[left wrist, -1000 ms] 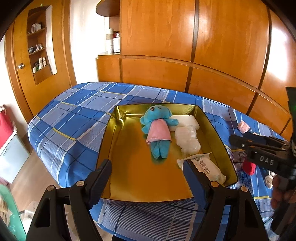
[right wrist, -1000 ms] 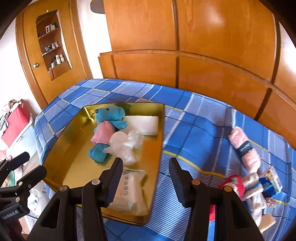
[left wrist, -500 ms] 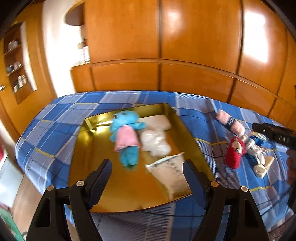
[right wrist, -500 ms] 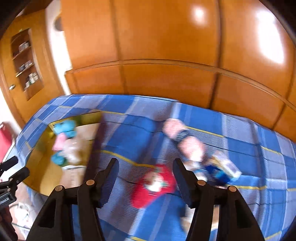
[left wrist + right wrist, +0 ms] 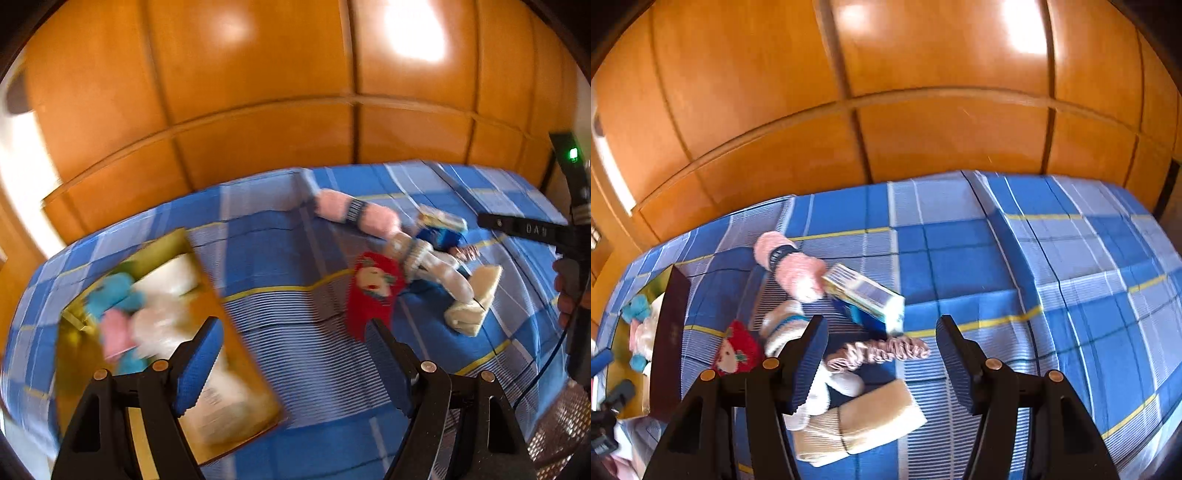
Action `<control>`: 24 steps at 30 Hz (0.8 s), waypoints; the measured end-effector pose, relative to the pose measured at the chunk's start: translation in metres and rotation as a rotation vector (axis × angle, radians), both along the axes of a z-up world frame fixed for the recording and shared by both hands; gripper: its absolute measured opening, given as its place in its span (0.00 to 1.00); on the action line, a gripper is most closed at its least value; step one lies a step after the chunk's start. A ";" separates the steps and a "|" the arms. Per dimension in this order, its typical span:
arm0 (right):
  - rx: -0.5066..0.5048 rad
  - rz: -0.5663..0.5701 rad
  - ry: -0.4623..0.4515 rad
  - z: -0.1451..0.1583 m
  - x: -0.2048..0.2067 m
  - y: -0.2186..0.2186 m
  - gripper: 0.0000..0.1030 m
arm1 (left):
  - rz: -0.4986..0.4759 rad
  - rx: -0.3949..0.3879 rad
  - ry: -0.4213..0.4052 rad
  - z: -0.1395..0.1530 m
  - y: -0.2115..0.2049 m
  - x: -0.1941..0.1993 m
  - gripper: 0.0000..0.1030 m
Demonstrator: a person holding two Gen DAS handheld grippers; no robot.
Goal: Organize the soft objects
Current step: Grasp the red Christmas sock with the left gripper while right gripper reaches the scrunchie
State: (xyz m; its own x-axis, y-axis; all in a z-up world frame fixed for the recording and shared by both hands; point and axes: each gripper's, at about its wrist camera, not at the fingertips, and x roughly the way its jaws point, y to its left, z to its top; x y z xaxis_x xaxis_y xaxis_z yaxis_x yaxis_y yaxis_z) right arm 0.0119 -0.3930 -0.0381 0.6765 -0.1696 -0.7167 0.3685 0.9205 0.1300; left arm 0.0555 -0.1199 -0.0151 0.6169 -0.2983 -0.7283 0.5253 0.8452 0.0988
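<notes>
The soft things still to sort lie in a heap on the blue checked bed (image 5: 960,266): a pink fluffy roll (image 5: 792,264), a red sock (image 5: 738,350), a cream cloth (image 5: 871,417) and a striped hair tie (image 5: 882,350). The right gripper (image 5: 882,354) hangs over the heap, jaws apart and empty. The left gripper (image 5: 291,365) is wide and empty too. The heap is so packed that I think 1 grab could catch 2 things. The gold tray (image 5: 247,373) already holds 4 things.

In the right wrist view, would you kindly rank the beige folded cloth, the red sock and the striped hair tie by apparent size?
1. beige folded cloth, though it lies nearest the camera
2. red sock
3. striped hair tie; it is similar in extent to the sock, so that order is unsure
</notes>
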 end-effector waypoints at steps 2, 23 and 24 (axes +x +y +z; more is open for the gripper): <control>0.019 -0.004 -0.001 -0.002 0.000 -0.005 0.60 | -0.047 0.025 0.017 -0.011 -0.023 0.005 0.77; 0.123 -0.090 -0.051 0.002 -0.006 -0.032 0.60 | -0.165 0.039 0.184 -0.078 -0.110 0.054 0.33; 0.132 -0.100 -0.050 0.001 -0.006 -0.034 0.60 | -0.164 0.032 0.180 -0.078 -0.109 0.052 0.31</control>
State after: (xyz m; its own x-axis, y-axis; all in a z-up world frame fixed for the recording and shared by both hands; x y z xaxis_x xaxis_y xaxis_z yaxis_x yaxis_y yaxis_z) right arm 0.0055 -0.4272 -0.0373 0.6962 -0.1445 -0.7031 0.4477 0.8531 0.2679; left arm 0.1076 -0.2293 -0.0931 0.4221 -0.3589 -0.8325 0.6666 0.7452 0.0167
